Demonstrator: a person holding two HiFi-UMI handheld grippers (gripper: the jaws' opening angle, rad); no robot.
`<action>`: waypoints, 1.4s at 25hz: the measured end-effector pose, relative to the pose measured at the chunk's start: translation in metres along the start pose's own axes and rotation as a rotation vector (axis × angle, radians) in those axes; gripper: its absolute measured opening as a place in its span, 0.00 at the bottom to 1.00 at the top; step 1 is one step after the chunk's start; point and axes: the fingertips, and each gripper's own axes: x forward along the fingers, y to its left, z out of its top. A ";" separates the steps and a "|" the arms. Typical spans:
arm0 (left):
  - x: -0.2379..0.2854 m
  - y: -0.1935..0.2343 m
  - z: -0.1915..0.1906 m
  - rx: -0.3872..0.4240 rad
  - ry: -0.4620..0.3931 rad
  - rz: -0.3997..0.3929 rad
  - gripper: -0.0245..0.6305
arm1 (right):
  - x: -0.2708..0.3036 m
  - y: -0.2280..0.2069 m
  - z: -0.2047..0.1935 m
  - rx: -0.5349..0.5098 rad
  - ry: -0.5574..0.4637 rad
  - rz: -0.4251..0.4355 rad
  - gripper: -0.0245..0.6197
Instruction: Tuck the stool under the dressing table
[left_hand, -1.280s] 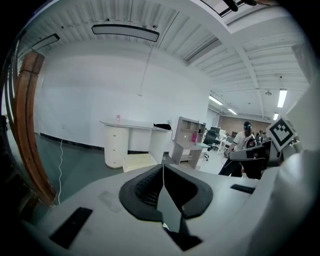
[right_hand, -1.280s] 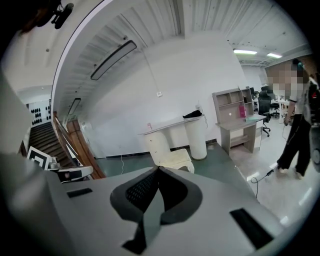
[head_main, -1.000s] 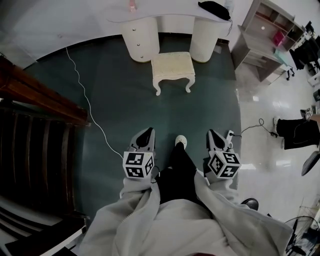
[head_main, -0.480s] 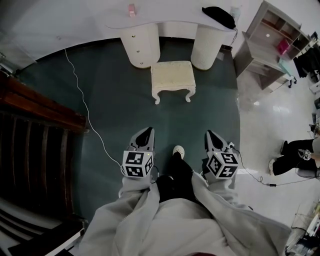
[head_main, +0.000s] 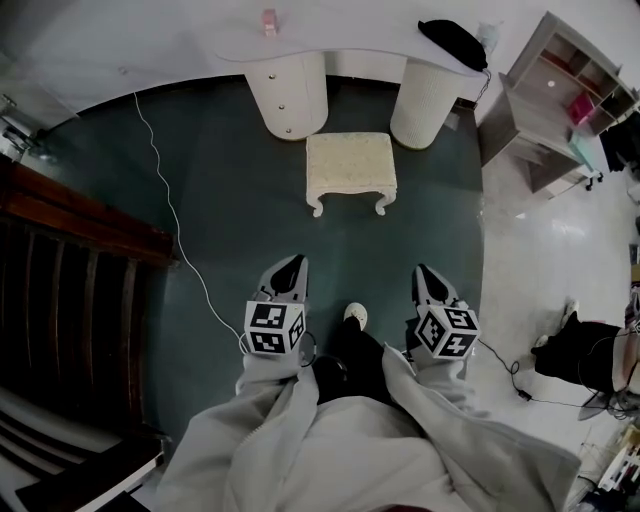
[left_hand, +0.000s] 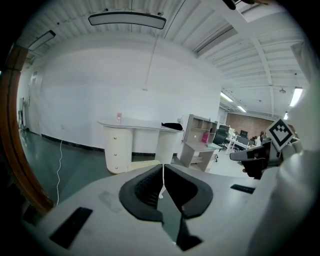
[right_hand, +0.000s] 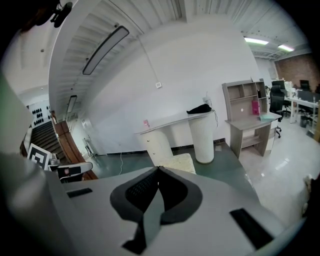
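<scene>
The left hand-held gripper (head_main: 292, 264) and right hand-held gripper (head_main: 426, 273), both closed and empty, are well short of the stool (head_main: 350, 166). This looks like the approach step; next, push its near edge toward the dressing table (head_main: 340, 44).

**Both grippers shut and empty, held out ahead**

The left gripper (head_main: 291, 266) and right gripper (head_main: 426, 274) point forward and slightly downward, side by side and well apart. Each has its jaws together with nothing between them. Loose grey sleeves (head_main: 262, 400) reach up to both.
</scene>
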 end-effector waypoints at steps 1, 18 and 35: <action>0.006 0.002 0.003 -0.001 0.001 0.006 0.07 | 0.005 -0.003 0.004 0.000 0.001 0.002 0.12; 0.092 0.009 0.053 -0.004 -0.038 0.049 0.07 | 0.070 -0.052 0.063 -0.033 -0.001 0.033 0.12; 0.094 0.035 0.037 -0.040 -0.002 0.099 0.07 | 0.099 -0.043 0.048 0.003 0.055 0.069 0.12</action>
